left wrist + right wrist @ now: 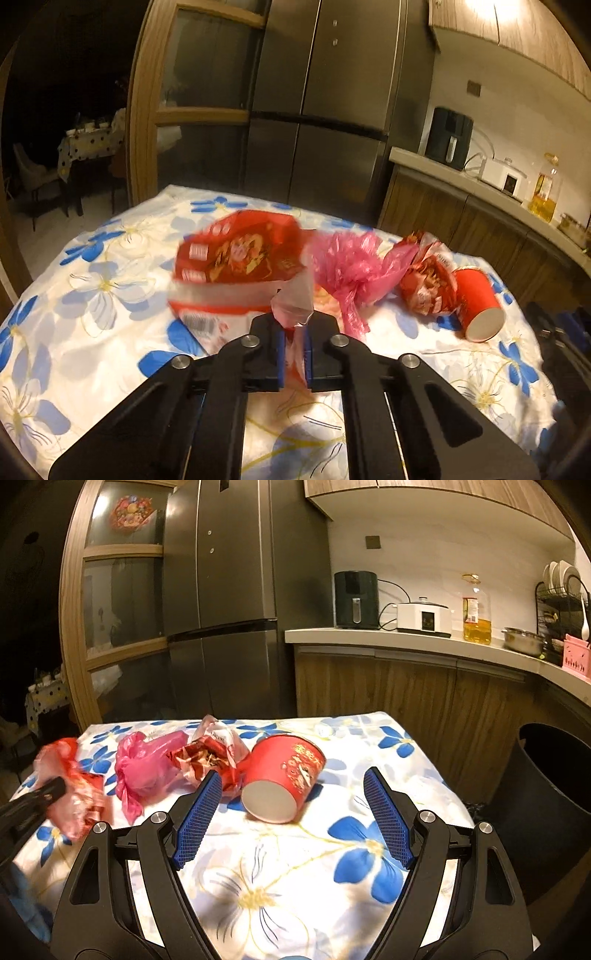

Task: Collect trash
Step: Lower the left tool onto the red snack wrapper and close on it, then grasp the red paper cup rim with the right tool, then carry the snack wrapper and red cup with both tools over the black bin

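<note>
My left gripper [294, 332] is shut on the clear plastic edge of a large red snack bag [236, 254], which lifts off the flowered tablecloth [92, 295]. The same red snack bag [74, 797] shows blurred at the left of the right wrist view, with the left gripper's black body beside it. A crumpled pink plastic bag [144, 764], a torn red wrapper [210, 757] and a red paper cup [284, 775] on its side lie in a row on the cloth. My right gripper [293, 797] stands open just in front of the cup, touching nothing.
A black bin [554, 794] stands on the floor right of the table. Behind are a steel fridge [221, 590], a wooden cabinet, and a counter [406, 638] with an air fryer, cooker, oil bottle and dish rack.
</note>
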Action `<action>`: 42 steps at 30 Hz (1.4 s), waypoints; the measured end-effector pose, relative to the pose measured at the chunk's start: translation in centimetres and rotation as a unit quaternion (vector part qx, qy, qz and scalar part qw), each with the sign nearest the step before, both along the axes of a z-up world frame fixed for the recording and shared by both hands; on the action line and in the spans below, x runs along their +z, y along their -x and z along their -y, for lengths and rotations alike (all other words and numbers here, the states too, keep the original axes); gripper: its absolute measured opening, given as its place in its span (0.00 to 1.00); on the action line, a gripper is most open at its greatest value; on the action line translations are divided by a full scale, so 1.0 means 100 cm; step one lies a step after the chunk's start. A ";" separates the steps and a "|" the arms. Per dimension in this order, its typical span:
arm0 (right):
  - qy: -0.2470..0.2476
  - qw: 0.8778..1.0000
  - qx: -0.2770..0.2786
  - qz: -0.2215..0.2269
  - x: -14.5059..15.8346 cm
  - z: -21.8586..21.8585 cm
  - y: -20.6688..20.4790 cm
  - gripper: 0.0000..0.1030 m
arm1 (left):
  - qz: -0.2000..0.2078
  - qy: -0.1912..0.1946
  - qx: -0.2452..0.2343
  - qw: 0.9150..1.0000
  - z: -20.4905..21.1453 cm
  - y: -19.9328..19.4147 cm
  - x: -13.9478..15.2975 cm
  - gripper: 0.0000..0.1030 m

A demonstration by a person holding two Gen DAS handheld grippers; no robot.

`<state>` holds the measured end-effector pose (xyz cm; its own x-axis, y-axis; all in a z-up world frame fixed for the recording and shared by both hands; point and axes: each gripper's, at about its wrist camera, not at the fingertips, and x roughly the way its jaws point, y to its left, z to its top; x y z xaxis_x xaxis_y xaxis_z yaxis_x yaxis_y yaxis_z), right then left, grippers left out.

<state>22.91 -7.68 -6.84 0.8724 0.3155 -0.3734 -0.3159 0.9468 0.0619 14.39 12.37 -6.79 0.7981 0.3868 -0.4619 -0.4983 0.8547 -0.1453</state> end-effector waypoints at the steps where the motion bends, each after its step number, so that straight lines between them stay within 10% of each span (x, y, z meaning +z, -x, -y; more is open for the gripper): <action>1: -0.002 1.000 -0.001 -0.002 0.000 -0.001 -0.003 0.76 | 0.006 -0.004 0.000 1.000 0.001 0.004 0.002 0.06; 16: -0.020 0.997 -0.003 -0.076 -0.019 -0.024 -0.055 0.74 | 0.041 -0.008 -0.017 0.999 0.007 0.028 0.017 0.05; 23: -0.004 0.994 0.001 -0.107 -0.031 -0.032 -0.067 0.57 | 0.040 -0.009 -0.018 0.999 0.005 0.028 0.016 0.05; 42: -0.002 0.997 -0.016 -0.070 -0.008 -0.009 -0.037 0.55 | 0.046 -0.030 -0.024 0.998 0.023 0.040 0.027 0.05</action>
